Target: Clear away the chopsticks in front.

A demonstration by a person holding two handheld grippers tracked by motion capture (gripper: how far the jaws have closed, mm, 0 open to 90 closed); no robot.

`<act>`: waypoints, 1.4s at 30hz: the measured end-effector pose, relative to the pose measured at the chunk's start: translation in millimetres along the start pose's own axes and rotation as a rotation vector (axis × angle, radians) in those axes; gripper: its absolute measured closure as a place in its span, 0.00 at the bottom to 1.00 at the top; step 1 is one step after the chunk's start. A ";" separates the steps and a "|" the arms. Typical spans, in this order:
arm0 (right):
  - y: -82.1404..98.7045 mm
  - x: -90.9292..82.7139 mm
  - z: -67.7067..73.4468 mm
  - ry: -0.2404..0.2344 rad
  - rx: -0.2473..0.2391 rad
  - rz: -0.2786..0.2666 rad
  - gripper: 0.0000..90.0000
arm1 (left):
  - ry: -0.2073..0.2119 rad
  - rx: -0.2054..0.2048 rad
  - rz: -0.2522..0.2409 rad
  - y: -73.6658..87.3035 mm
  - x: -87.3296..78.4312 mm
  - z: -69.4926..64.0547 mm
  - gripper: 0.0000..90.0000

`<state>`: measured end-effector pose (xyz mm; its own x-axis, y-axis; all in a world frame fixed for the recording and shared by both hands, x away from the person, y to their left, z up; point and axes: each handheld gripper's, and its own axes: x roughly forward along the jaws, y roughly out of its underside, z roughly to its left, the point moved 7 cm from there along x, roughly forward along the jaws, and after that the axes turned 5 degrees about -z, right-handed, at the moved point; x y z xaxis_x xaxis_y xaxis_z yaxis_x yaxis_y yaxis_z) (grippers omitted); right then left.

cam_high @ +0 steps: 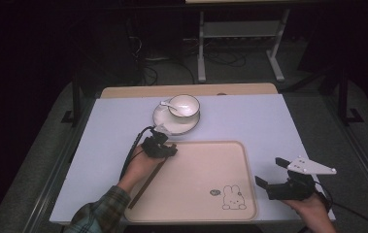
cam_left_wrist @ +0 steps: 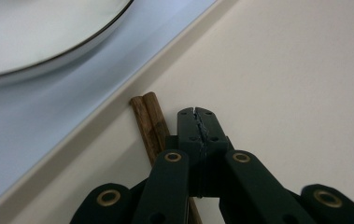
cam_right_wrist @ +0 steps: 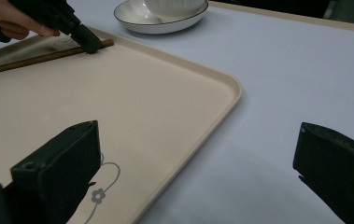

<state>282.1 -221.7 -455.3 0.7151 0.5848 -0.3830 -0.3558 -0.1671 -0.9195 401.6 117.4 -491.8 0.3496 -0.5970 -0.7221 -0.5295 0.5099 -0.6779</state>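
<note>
On the tray (cam_high: pixel 206 170), along its left rim, my left gripper (cam_left_wrist: pixel 197 116) sits with jaws pressed together beside the chopsticks (cam_left_wrist: pixel 149 123), gripping nothing. I should nudge them gently, parallel to the rim. Farther off, my right gripper (cam_right_wrist: pixel 198 163) waits wide open.

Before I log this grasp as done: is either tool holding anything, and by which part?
Nothing is held. The left tool is shut, empty, beside the chopsticks on the tray; the right tool is open, empty.
</note>
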 end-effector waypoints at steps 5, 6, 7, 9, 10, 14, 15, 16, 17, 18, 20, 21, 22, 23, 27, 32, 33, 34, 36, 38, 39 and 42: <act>0.0 0.4 0.6 0.000 -0.001 0.002 0.00 | -0.013 -0.029 0.000 15.7 -16.9 9.8 0.99; 0.0 0.4 0.7 0.000 0.000 0.002 0.00 | -0.016 -0.035 -0.001 18.0 -19.4 11.1 0.99; -0.1 0.5 0.6 0.001 -0.002 0.002 0.00 | -0.019 -0.038 -0.001 20.4 -21.8 12.5 0.99; -0.2 0.4 0.8 0.001 -0.001 0.001 0.00 | -0.025 -0.045 -0.001 24.3 -26.3 15.3 0.99; -0.1 0.4 0.8 0.000 -0.001 0.001 0.00 | -0.028 -0.048 -0.001 26.2 -28.5 16.7 0.99; 0.0 0.1 1.1 0.000 -0.001 0.001 0.00 | -0.043 -0.061 0.001 33.1 -36.7 23.2 0.99; -0.1 0.0 1.1 0.000 -0.001 0.001 0.00 | -0.047 -0.065 0.000 34.7 -38.5 24.7 0.99; -0.2 0.0 1.0 0.000 -0.002 0.000 0.00 | -0.050 -0.070 -0.001 36.2 -40.2 26.1 0.99; -0.2 0.1 1.1 -0.001 -0.001 0.000 0.00 | -0.052 -0.074 -0.003 37.5 -41.6 27.3 0.99; -0.2 0.4 1.2 -0.002 -0.001 0.001 0.00 | -0.056 -0.076 -0.001 38.9 -43.2 28.4 0.99; -0.1 0.7 1.3 -0.003 -0.003 0.001 0.00 | -0.059 -0.079 -0.001 40.9 -45.5 29.8 0.99; -0.1 0.7 1.4 -0.003 -0.002 0.001 0.00 | -0.062 -0.083 -0.002 41.6 -46.3 30.1 0.99; 0.0 0.6 1.3 -0.002 -0.002 0.001 0.00 | -0.066 -0.078 0.000 42.3 -47.1 30.5 0.99; 0.1 0.4 1.3 -0.003 -0.002 0.002 0.00 | -0.067 -0.078 -0.002 42.4 -47.5 30.6 0.99; 0.1 0.8 1.4 -0.004 -0.002 0.003 0.00 | -0.064 -0.076 -0.007 41.3 -48.2 29.3 0.99; 0.1 1.4 1.4 -0.002 -0.004 0.002 0.00 | -0.067 -0.044 -0.044 38.5 -60.2 22.8 0.88; 0.3 1.6 1.3 -0.003 -0.006 0.002 0.00 | -0.067 -0.032 -0.048 39.0 -63.5 21.1 0.84; 0.5 1.7 1.4 -0.003 -0.008 0.002 0.00 | -0.071 -0.026 -0.058 39.8 -66.8 19.4 0.79; 0.5 1.6 1.9 -0.004 -0.009 0.001 0.00 | -0.085 -0.016 -0.076 42.6 -73.8 17.2 0.68; 0.3 1.7 2.0 -0.005 -0.009 -0.001 0.00 | -0.092 -0.004 -0.094 45.4 -81.1 14.0 0.59; 0.2 1.8 2.1 -0.006 -0.009 -0.002 0.00 | -0.093 0.000 -0.110 46.6 -84.9 12.0 0.55; -0.2 2.1 2.6 -0.008 -0.014 -0.003 0.00 | -0.098 0.002 -0.147 52.0 -95.5 7.8 0.46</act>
<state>282.1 -218.3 -455.8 0.7115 0.5913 -0.3796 -0.3449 -0.1768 -0.9218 346.6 205.7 -459.1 0.4968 -0.6023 -0.6248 -0.4656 0.4226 -0.7776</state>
